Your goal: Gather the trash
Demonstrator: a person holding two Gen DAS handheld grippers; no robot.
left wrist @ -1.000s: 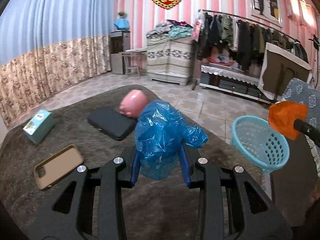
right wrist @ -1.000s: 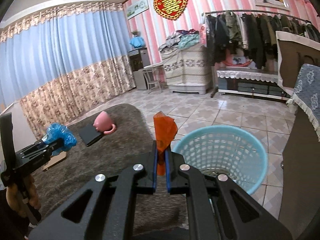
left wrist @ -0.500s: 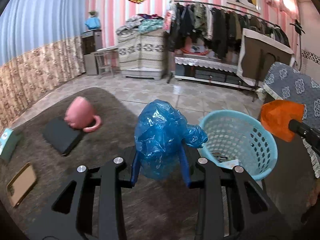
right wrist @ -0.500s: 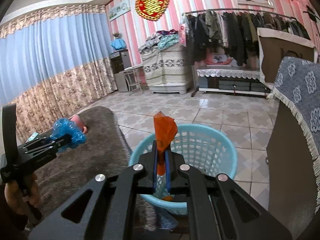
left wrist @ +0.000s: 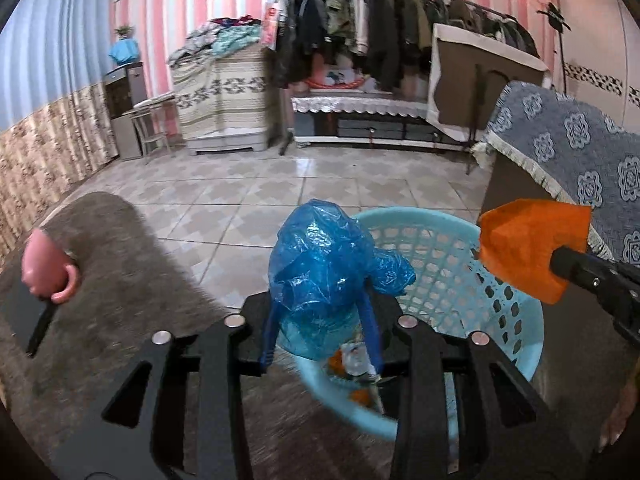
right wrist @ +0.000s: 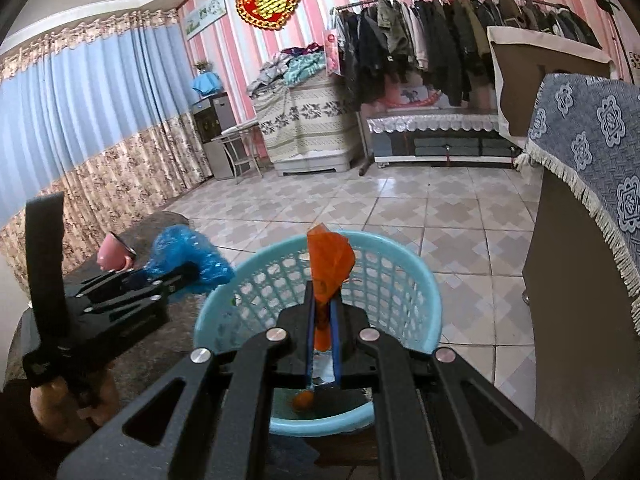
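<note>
A crumpled blue plastic bag point(left wrist: 324, 276) is clamped between the blue-padded fingers of the left gripper point(left wrist: 320, 332), and it's held right over the near rim of the round light-blue plastic laundry-style basket point(left wrist: 516, 328), which sits on the floor just past the table edge. A crinkled orange plastic wrapper point(right wrist: 329, 266) is pinched tight in the right gripper point(right wrist: 323, 330), whose fingers are nearly closed on it, and it's poised above the basket's open mouth. A few scraps, one of them orange, can be made out at the bottom of the basket. Off to the left, a pink ceramic mug point(left wrist: 44, 268) is lying on the brown fuzzy tabletop point(left wrist: 120, 280), touching a flat dark case point(left wrist: 20, 312) that's mostly cut off. Farther back, a tiled floor point(right wrist: 400, 200) and a rack of dark coats point(right wrist: 420, 40) can be seen against the pink striped wall.
</note>
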